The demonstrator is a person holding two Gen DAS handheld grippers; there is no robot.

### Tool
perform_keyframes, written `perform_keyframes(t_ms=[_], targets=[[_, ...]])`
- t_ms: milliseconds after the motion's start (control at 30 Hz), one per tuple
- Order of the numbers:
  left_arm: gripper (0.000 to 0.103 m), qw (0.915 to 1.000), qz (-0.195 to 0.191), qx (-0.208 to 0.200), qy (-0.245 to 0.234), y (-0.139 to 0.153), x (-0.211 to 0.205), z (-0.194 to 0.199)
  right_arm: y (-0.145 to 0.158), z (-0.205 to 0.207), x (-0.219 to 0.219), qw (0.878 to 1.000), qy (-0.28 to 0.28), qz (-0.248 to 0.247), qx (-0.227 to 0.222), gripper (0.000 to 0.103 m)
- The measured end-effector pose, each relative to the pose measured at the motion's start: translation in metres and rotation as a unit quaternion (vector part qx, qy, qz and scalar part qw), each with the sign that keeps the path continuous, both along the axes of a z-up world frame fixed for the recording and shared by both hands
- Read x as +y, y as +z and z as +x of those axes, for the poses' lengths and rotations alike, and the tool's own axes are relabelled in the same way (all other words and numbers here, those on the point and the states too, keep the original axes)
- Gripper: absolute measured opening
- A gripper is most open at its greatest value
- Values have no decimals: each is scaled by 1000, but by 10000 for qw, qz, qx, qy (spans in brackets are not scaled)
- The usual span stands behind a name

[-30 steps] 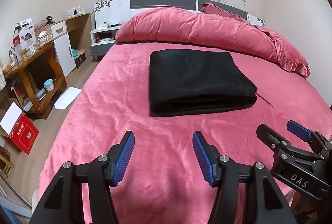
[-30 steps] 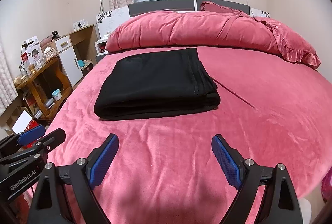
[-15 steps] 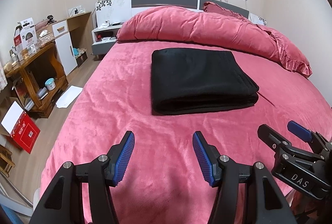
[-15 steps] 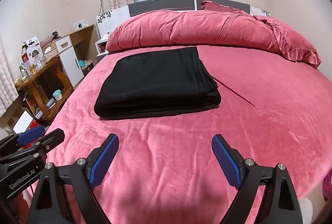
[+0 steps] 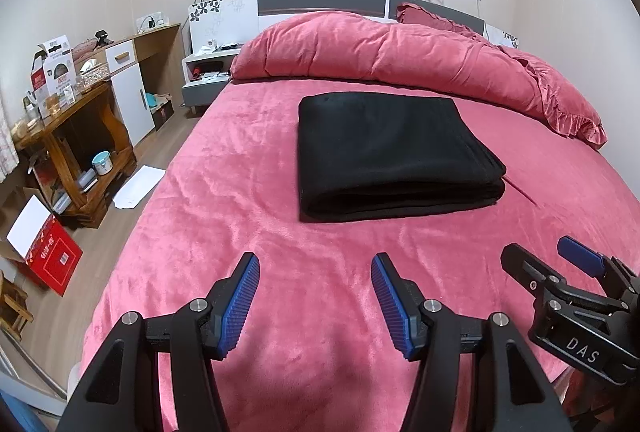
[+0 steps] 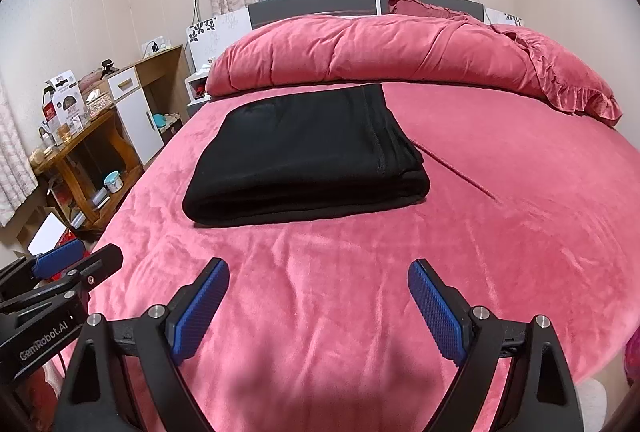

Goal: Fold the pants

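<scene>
The black pants [image 5: 392,155] are sitting as a tidy folded rectangle in the middle of the pink bed [image 5: 224,224], just below the rolled duvet [image 5: 384,51]. Looks basically done to me. The left gripper [image 5: 314,298] and right gripper [image 6: 318,308] are hovering near the foot of the bed, well apart from the fabric, both gaping with nothing between the pads. If anything's left, I'd be squaring off that right-hand stacked edge gently, not dragging the whole pile.
</scene>
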State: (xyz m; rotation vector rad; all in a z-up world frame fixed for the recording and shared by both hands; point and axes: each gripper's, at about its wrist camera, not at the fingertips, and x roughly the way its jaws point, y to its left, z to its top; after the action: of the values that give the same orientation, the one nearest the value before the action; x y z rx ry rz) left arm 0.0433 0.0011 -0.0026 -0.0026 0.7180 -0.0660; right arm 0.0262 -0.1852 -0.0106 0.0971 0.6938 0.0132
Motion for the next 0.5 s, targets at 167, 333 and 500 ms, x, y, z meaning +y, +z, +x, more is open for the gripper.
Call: perform_keyframes(t_ms=[167, 333, 500], targets=[[59, 10000, 29, 24, -19, -1, 0, 1, -1, 1, 0, 10000, 1, 18, 20, 91], [59, 10000, 33, 53, -20, -2, 0, 1, -2, 1, -1, 10000, 7, 24, 52, 91], [59, 10000, 20, 88, -16, -4, 1, 2, -4, 2, -1, 9999, 1, 35, 98, 91]])
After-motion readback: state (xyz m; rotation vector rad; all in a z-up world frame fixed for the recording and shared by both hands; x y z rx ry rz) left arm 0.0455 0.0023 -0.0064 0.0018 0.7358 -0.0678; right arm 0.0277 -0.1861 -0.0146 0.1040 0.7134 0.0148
